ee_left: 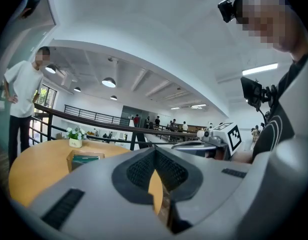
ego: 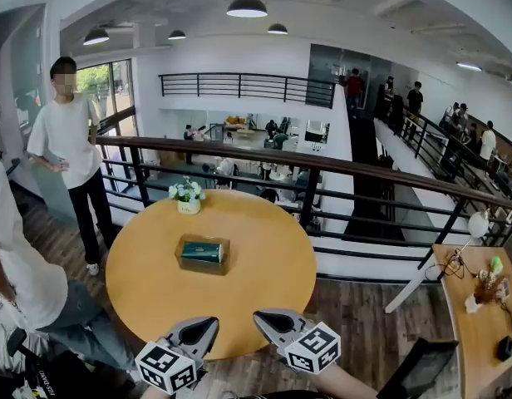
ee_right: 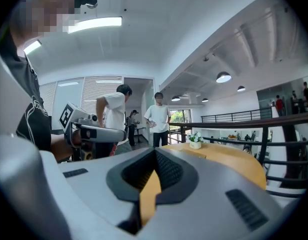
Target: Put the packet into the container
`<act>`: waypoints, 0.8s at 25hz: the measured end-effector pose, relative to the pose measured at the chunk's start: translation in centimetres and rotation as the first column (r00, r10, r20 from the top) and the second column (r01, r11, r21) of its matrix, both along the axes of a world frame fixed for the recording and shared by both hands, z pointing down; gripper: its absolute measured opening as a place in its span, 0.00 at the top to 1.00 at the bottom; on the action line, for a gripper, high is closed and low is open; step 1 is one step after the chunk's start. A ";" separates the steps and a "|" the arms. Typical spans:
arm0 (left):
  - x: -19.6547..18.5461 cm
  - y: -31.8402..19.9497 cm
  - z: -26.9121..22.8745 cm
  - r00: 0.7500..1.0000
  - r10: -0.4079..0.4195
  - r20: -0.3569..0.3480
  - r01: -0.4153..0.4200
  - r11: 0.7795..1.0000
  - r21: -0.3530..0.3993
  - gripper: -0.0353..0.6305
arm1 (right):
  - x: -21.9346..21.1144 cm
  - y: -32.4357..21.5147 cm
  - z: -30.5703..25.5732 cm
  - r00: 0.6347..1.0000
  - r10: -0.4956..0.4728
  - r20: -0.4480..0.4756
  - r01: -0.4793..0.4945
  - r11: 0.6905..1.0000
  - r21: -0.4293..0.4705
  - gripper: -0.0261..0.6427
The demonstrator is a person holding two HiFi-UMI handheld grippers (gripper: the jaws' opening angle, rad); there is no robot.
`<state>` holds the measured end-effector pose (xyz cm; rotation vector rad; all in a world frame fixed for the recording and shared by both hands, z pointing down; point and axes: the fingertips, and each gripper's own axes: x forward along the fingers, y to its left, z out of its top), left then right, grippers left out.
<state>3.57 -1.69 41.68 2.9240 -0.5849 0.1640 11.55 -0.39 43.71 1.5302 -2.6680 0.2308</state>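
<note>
Head view: one round table, one container in the middle of it, and one green packet lying inside that container. One little flower pot sits at the far edge. Two grippers come in at the bottom, left gripper and right gripper, at the table's near edge, tips angled toward each other, well apart from the container. Two bystanders are at left, one standing.

Left gripper view: jaws pressed together with nothing between them, held about level, pointing across the table.

Right gripper view: same deal, jaws closed tight and empty, the left gripper beside it.
</note>
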 end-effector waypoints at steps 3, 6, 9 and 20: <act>0.3 0.2 0.4 1.000 -0.002 -0.009 0.002 1.000 -0.015 0.94 | 0.6 0.3 0.3 1.000 0.007 0.011 -0.007 1.000 -0.001 0.95; 0.6 0.2 0.5 1.000 -0.008 -0.013 0.008 1.000 -0.027 0.94 | 0.9 0.5 0.4 1.000 0.008 0.015 -0.008 1.000 -0.004 0.95; 0.5 0.0 0.3 1.000 -0.013 -0.024 0.012 0.999 -0.047 0.94 | 0.9 0.5 0.3 1.000 0.008 0.017 -0.007 1.000 -0.005 0.95; 0.4 -0.2 0.0 0.999 -0.032 -0.017 0.031 0.999 -0.043 0.94 | 0.8 0.2 0.2 1.000 -0.014 0.025 0.014 1.000 0.000 0.96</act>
